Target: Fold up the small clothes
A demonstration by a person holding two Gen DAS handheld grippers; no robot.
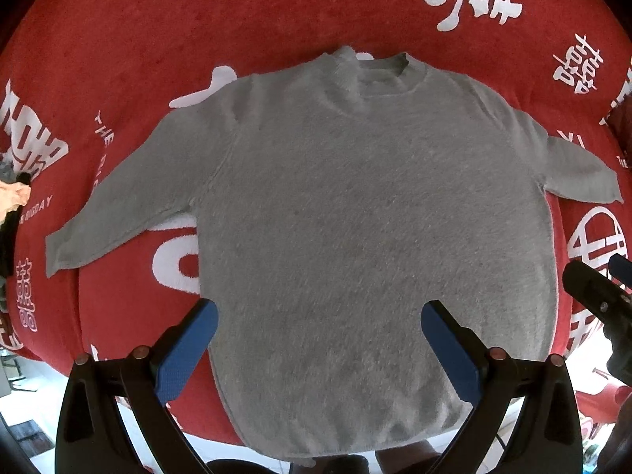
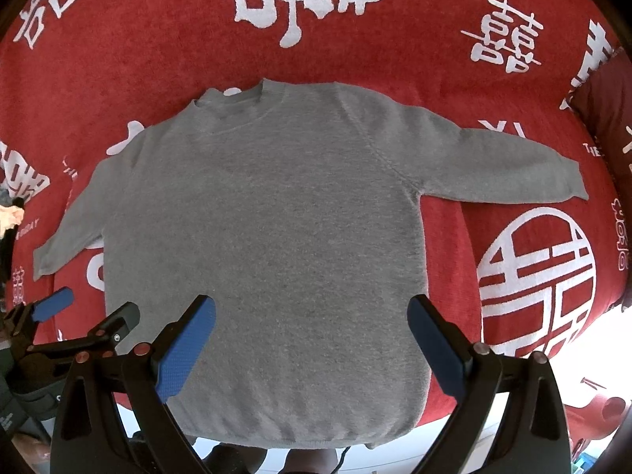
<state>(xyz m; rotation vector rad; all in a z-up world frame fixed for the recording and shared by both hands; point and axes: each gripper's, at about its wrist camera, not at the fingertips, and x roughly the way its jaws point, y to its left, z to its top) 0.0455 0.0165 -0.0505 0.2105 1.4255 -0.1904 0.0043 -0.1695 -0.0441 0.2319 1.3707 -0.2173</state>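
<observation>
My gray sweater [image 1: 355, 217] lies flat on the red blanket [image 1: 158, 39], sleeves out — nothing folded yet. My left gripper [image 1: 320, 339] and right gripper [image 2: 312, 335] hover spread, holding nothing — every fold remains.

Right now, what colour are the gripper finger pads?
Blue, on both grippers; the pads show best in the right wrist view.

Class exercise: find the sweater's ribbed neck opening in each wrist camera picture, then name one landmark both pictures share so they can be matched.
Left wrist view: the neck opening sits at the top, right of centre, on the grey sweater.
Right wrist view: the neck opening sits upper left of centre.
Shared landmark: the white circular emblem on the red blanket, below the sweater's right-hand sleeve.
</observation>
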